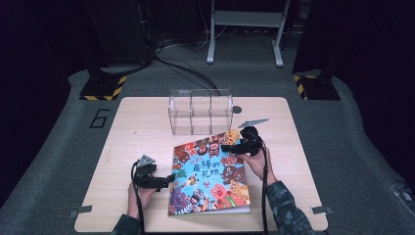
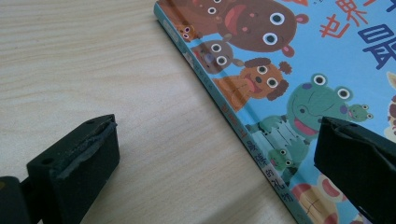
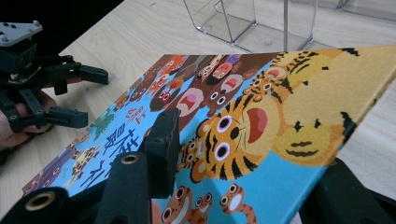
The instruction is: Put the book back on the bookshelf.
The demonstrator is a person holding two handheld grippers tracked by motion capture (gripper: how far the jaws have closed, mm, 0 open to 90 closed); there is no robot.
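A colourful hardcover picture book (image 1: 210, 176) with cartoon animals on a blue cover lies on the pale wooden tabletop (image 1: 127, 127), in its near half and a little toward the right edge, turned so its corners point askew. Its far right corner is lifted off the wood; the rest of the cover slopes down toward the near edge.

The right tool (image 1: 234, 147) is clenched on that raised far corner: in the right gripper view (image 3: 243, 154) one black jaw presses on the printed tiger faces on top of the cover and the other sits under the board. The person's right hand (image 1: 257, 161) holds it from the right edge side.

The left tool (image 1: 169, 179) rests beside the book's left edge, released, its jaws spread. In the left gripper view (image 2: 215, 154) one jaw stands over bare wood and the other over the cover's frog picture, with the book's spine (image 2: 224, 107) running between them; whether either jaw touches the book I cannot tell. The left hand (image 1: 139, 193) grips it near the near edge.

Just beyond the book's raised corner stands a clear plastic box (image 1: 199, 111) with upright dividers, toward the far edge, close to the lifted cover. A small dark round disc (image 1: 237, 109) lies beside the box's right end. On the grey floor beyond are black cables (image 1: 181, 66), yellow-and-black striped stand bases (image 1: 103, 88) and a grey metal frame (image 1: 244, 29).
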